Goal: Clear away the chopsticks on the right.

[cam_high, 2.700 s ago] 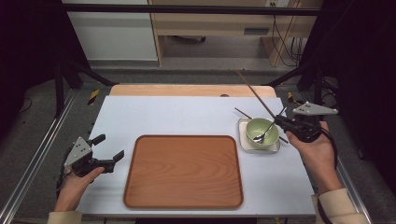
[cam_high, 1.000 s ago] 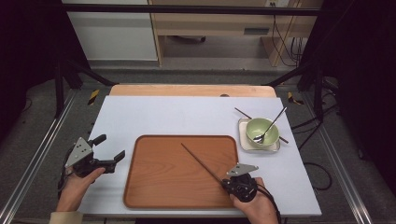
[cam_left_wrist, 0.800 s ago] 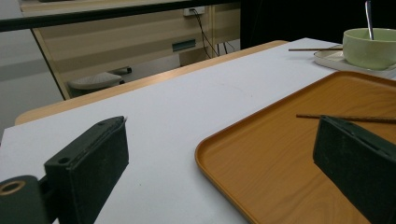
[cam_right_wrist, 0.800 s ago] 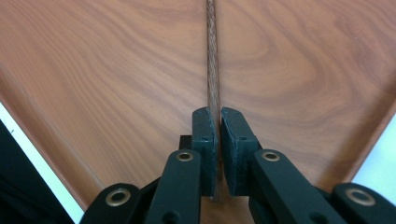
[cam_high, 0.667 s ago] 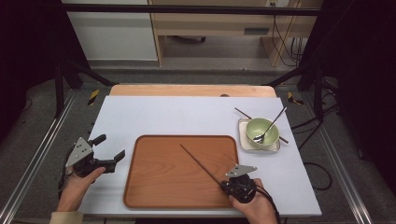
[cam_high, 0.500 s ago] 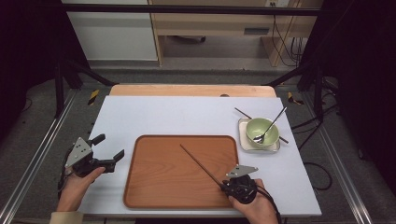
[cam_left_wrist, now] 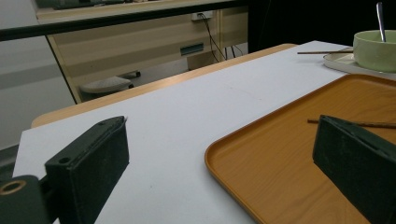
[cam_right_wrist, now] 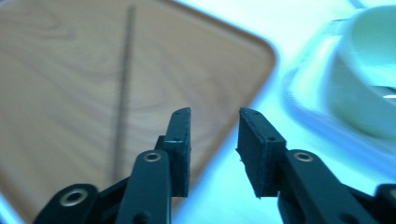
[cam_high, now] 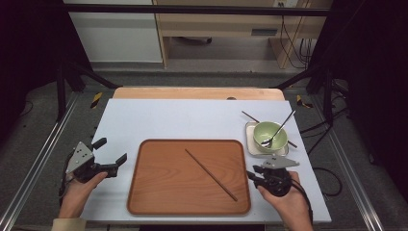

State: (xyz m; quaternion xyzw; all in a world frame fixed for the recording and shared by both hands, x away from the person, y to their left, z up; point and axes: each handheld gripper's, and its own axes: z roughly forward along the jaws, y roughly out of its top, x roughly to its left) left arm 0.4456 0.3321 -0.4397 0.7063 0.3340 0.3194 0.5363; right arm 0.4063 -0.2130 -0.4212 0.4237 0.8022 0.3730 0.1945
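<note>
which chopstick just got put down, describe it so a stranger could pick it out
Start at the big wooden tray in the middle of the table. A thin dark chopstick lies alone on it, slanting toward the near right corner. The other chopstick rests by the green bowl, off the tray.

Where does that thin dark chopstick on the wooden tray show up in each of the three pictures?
High view: chopstick lies diagonally across the tray's right half.
Left gripper view: chopstick at the right edge, partly behind the right jaw.
Right gripper view: chopstick, blurred, upper left.
Shared landmark: the wooden tray.
</note>
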